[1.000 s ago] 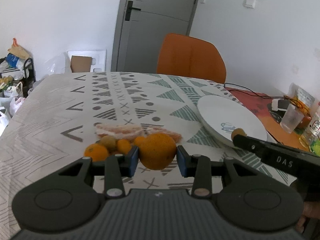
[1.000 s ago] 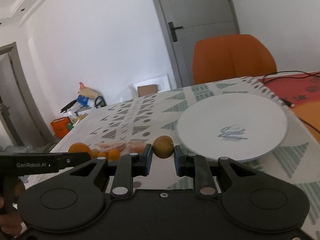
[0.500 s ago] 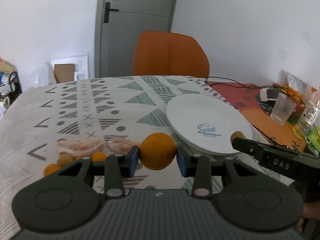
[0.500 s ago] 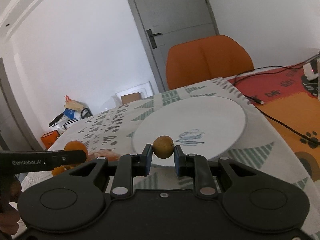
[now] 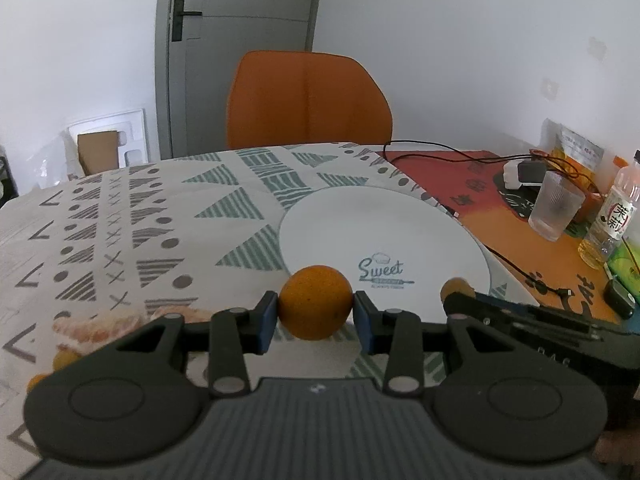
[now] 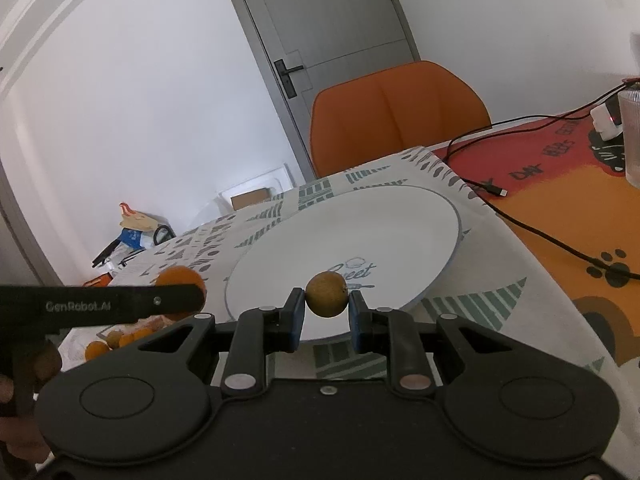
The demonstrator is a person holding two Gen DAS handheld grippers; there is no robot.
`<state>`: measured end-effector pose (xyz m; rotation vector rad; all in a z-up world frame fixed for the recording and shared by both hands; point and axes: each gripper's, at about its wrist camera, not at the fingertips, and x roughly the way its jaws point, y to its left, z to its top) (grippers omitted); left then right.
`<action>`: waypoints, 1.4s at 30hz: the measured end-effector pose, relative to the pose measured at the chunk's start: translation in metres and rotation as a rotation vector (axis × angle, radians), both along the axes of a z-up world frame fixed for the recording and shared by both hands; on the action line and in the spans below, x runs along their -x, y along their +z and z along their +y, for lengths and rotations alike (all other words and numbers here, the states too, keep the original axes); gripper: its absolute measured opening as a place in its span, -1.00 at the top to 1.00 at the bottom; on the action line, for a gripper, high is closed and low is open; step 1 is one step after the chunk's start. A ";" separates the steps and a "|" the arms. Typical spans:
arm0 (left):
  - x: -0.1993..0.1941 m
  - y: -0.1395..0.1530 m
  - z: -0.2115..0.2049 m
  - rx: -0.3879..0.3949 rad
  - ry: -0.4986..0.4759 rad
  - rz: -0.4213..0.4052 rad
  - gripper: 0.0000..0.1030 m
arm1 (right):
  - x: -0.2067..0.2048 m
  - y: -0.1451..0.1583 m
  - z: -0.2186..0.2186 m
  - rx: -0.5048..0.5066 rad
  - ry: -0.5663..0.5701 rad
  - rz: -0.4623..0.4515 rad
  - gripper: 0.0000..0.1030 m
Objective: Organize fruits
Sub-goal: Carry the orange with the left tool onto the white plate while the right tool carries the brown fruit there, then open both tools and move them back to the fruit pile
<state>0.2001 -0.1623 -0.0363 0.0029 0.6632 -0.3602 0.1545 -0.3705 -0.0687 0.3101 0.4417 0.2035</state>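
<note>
My left gripper is shut on an orange and holds it above the near left rim of a white plate printed "Sweet". My right gripper is shut on a small brown round fruit, held over the near edge of the same plate. The right gripper also shows in the left wrist view at the right with its fruit. Several small oranges and peeled citrus pieces lie on the patterned tablecloth to the left.
An orange chair stands behind the table. To the right lie a red-orange mat, black cables, a ribbed glass and a bottle. A grey door is at the back.
Both grippers have moved right and forward with their fruit, from the fruit pile toward the plate. The plate now looks larger and closer in both views.
</note>
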 end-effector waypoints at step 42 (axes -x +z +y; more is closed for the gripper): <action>0.016 0.021 0.049 -0.023 0.134 -0.081 -0.39 | 0.012 0.017 0.019 0.052 -0.010 -0.036 -0.09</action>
